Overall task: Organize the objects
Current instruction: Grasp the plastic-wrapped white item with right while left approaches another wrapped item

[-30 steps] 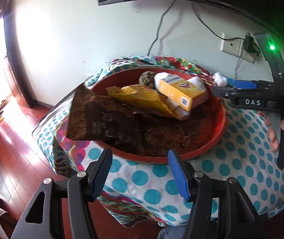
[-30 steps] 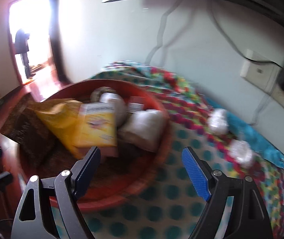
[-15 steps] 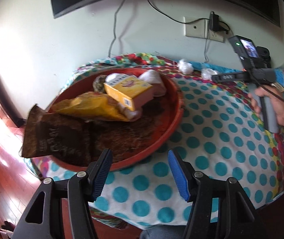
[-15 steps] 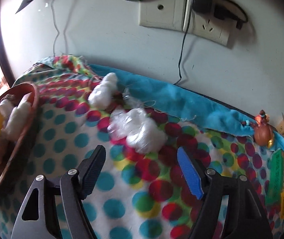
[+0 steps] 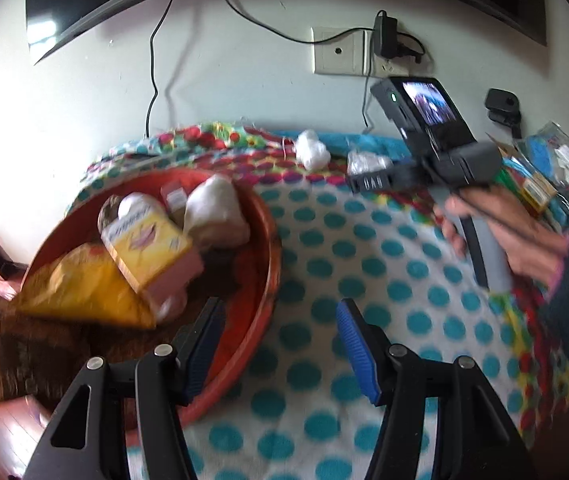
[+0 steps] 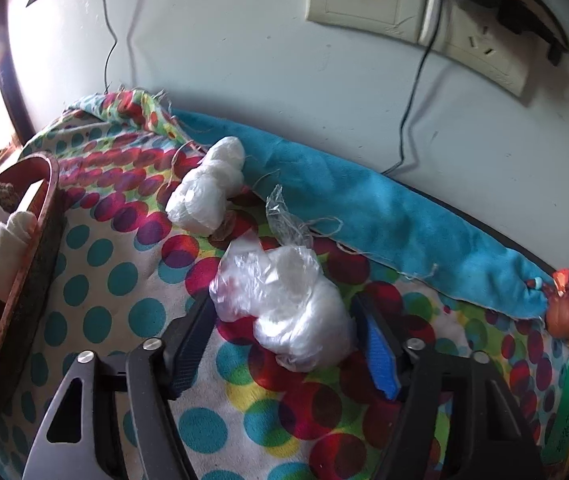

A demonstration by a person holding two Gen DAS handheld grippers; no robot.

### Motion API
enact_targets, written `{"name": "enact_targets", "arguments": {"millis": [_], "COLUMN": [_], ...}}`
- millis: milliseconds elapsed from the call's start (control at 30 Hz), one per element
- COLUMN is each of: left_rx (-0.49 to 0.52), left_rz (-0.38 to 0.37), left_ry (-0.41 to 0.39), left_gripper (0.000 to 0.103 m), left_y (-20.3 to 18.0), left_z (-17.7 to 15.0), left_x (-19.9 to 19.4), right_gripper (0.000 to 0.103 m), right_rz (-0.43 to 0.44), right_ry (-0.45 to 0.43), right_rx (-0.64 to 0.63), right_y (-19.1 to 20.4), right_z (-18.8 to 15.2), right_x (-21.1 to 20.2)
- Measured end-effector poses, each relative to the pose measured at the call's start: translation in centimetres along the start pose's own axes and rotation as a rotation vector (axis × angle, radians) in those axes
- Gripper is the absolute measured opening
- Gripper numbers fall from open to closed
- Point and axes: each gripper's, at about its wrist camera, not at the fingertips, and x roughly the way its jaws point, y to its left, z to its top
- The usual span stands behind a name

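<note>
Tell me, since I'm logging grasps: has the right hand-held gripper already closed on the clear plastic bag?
No: the right hand-held gripper stands open, its fingers either side of the clear plastic bag.

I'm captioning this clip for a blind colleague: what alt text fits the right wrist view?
The open right gripper straddles a crumpled clear plastic bag on a polka-dot tablecloth. A second white bundle lies behind it near a blue cloth along the wall, and a red tray of items sits at the left edge.
</note>
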Motion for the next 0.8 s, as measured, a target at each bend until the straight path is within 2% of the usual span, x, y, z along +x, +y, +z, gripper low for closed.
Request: {"name": "enact_targets", "arguments": {"millis": [67, 133, 367, 467, 567, 600, 800], "left_rx": [-0.003, -0.011, -0.037, -0.035, -0.034, -0.043, -0.085], "left_rz": [0.003, -0.001, 0.000, 0.001, -0.004, -0.004, -0.025], "left_ry": [-0.008, -0.008, 0.013, 0.021, 0.008, 0.010, 0.029], "left_gripper": [0.060, 0.060, 0.060, 0.060, 0.060, 0.064, 0.066], "left_y": [-0.2, -0.5, -2.3, -3.5, -4.5, -4.6, -4.6], "left_z": [1.3, 2.7, 6.6, 7.9, 9.4, 9.9, 12.3], "left_x": [0.9, 2.0, 7.4, 9.8, 11.8, 12.6, 16.0], "right_gripper": [0.055, 0.037, 0.037, 0.037, 0.037, 0.037, 0.038], "right_rz": [0.016, 0.038, 0.051, 0.004, 0.003, 0.003, -0.015], "right_ry": [-0.006, -0.009, -0.034, -0.043, -0.022, -0.022, -0.013], "right_rx": [-0.012, -0.013, 0.013, -0.004, 0.043, 0.043, 0.045], "right_y": [0.2, 0.1, -2.6, -4.2, -6.2, -6.2, -6.3], "right_z": [0.0, -0.1, -2.6, -4.7, -6.8, -6.8, -6.9], "right_x": [0.1, 0.1, -2.1, -3.7, -4.8, -4.8, -4.8]}}
